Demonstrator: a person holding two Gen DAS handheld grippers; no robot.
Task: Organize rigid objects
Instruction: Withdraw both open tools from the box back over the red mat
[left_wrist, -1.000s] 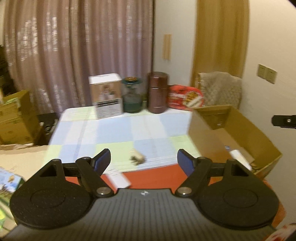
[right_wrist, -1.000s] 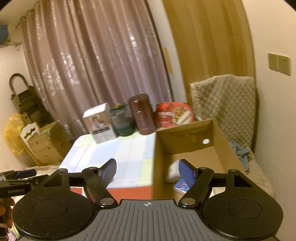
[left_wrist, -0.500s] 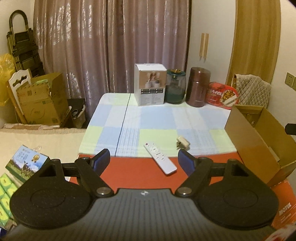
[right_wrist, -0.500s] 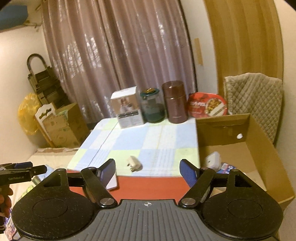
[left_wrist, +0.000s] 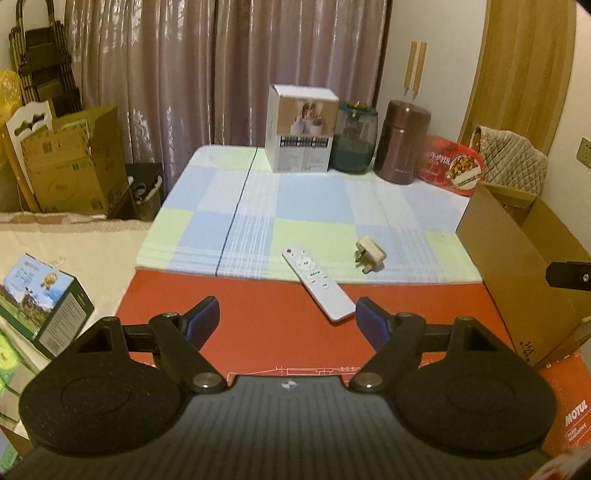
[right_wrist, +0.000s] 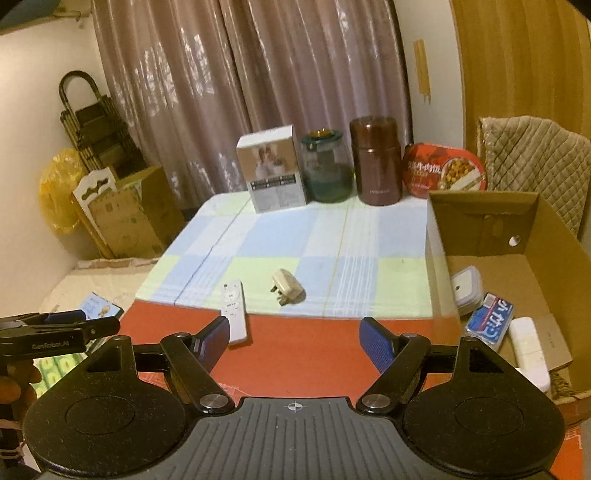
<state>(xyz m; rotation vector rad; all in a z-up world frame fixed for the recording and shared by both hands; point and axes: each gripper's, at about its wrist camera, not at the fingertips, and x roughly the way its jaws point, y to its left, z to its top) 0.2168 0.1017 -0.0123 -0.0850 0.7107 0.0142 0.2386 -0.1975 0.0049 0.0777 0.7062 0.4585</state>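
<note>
Remote (left_wrist: 317, 283) untouched; left tool (left_wrist: 286, 320), right tool (right_wrist: 291, 338) wide open, empty

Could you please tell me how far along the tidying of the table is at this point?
Done: a small container, blue packet and white item lie in the cardboard box. In hand: nothing; left gripper and right gripper are open. Left: remote and plug.

Mauve curtains (left_wrist: 221, 74), brown canister (left_wrist: 402, 142), quilted cushion (right_wrist: 532, 155)
</note>
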